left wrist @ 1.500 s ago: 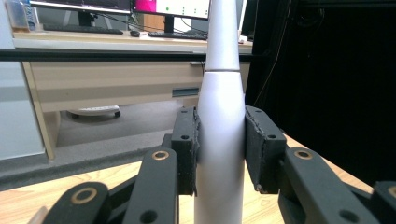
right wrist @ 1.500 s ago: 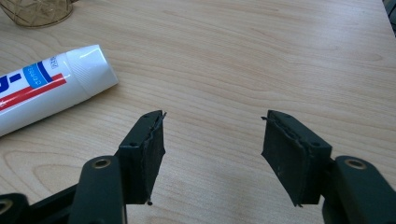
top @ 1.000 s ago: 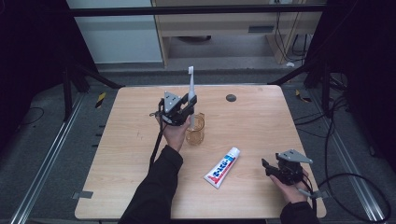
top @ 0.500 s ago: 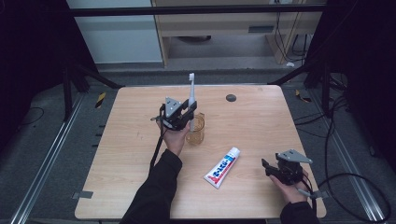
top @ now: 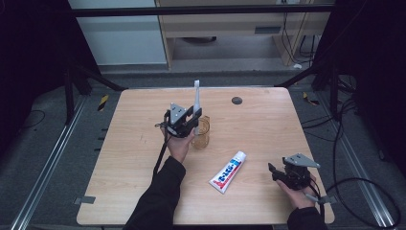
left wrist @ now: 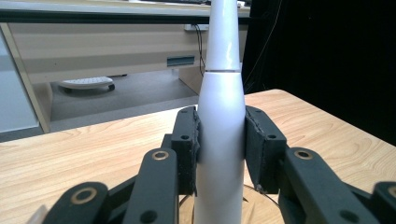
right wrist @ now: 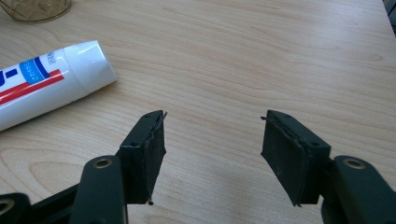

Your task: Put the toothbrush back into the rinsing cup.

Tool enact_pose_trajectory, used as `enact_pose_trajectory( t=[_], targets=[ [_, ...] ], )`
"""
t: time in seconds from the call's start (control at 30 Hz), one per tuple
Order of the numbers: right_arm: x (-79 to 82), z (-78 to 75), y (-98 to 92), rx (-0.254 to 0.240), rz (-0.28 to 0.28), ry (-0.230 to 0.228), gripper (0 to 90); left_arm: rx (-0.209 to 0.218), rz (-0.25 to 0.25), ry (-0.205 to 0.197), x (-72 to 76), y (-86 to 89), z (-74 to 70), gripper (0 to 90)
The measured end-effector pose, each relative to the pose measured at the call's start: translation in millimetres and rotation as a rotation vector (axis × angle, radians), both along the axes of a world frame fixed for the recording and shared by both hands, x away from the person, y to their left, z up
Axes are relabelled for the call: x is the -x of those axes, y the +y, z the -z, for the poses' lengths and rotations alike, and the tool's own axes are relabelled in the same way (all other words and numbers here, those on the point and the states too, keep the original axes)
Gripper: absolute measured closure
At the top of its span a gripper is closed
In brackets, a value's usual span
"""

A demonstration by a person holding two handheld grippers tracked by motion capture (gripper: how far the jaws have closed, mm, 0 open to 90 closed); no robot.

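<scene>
The left hand-held gripper (top: 190, 122) has drifted slightly toward the person, clamped on an upright white electric toothbrush (left wrist: 220, 126), now poised directly above the amber cup (top: 200, 132), likely ready to lower in. The right hand-held gripper (right wrist: 212, 154) rests unclenched on the desk (top: 268, 124) beside the toothpaste (top: 228, 171).

A: What colour is the toothbrush (left wrist: 219, 140)?
B: Plain white. The cup (top: 201, 133) is amber-tinted glass.
A: And the tube (top: 228, 171)?
B: White, with red and blue print. The table (top: 268, 124) is pale wood grain; the fingers (right wrist: 147, 154) are black.
</scene>
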State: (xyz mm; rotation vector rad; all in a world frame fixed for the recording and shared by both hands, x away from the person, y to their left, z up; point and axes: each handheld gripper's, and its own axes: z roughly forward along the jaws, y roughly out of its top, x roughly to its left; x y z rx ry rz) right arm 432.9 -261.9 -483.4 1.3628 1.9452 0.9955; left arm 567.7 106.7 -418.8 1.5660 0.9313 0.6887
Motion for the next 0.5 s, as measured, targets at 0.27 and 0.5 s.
enact_pose_trajectory(
  t=[0.27,0.5],
  targets=[
    [0.0,0.1,0.2,0.002,-0.001,0.0,39.1,-0.006,0.017,0.01,3.7,3.1,8.6,66.6],
    [-0.2,0.3,-0.2,0.003,0.001,0.002,39.2,-0.013,0.016,0.015,5.2,6.2,11.5,66.6]
  ],
)
